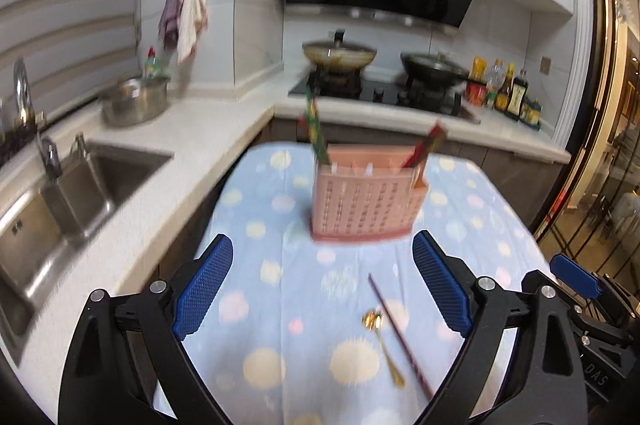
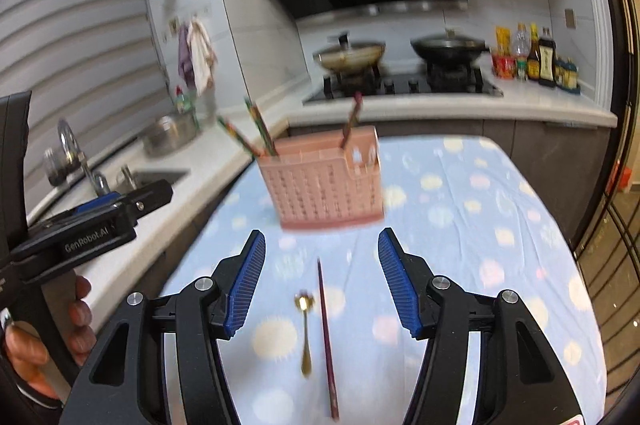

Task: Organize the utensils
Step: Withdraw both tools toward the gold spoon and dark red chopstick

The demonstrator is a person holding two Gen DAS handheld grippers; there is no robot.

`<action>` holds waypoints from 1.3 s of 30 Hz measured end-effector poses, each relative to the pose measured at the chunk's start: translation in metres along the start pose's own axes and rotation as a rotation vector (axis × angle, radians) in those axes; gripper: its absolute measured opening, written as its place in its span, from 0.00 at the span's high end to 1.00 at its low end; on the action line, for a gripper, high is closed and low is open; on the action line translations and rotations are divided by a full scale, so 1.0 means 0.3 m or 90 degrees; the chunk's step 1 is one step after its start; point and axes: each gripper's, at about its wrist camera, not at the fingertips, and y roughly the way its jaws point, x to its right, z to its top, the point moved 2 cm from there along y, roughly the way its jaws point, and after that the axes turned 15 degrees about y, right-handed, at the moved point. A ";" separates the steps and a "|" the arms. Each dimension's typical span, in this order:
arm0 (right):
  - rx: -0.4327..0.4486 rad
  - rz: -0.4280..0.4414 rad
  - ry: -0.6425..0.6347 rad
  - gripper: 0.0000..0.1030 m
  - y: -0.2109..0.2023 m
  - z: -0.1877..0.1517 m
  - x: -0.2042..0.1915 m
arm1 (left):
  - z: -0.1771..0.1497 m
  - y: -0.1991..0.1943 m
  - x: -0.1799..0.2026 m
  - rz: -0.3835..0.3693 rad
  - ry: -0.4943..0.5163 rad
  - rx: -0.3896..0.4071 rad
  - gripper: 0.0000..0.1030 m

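Note:
A pink slotted utensil holder (image 1: 365, 201) (image 2: 326, 187) stands on the dotted blue tablecloth (image 1: 276, 309) (image 2: 460, 225), with chopsticks (image 1: 314, 125) (image 2: 260, 131) sticking out of it. In front of it lie a gold spoon (image 1: 383, 345) (image 2: 306, 333) and a single dark chopstick (image 1: 400, 337) (image 2: 326, 337). My left gripper (image 1: 323, 285) hangs above the cloth, open and empty, with the spoon and chopstick below its right finger. My right gripper (image 2: 322, 281) is open and empty too, its fingers on either side of the spoon and chopstick.
A sink (image 1: 72, 193) and counter with a steel pot (image 1: 134, 101) run along the left. Behind the table is a hob with two pans (image 1: 340, 55) (image 2: 448, 47) and bottles (image 1: 508, 91) at the right. A hand (image 2: 78, 317) holds the left gripper.

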 end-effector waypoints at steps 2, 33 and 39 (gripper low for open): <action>-0.037 -0.015 0.006 0.44 0.023 -0.074 0.032 | -0.085 0.026 0.007 -0.003 -0.006 -0.037 0.15; -0.187 -0.119 -0.065 0.51 0.244 -0.493 0.125 | -0.565 0.155 0.088 -0.016 -0.002 -0.250 0.15; -0.185 -0.116 -0.067 0.76 0.233 -0.495 0.130 | -0.577 0.171 0.093 -0.017 0.000 -0.260 0.15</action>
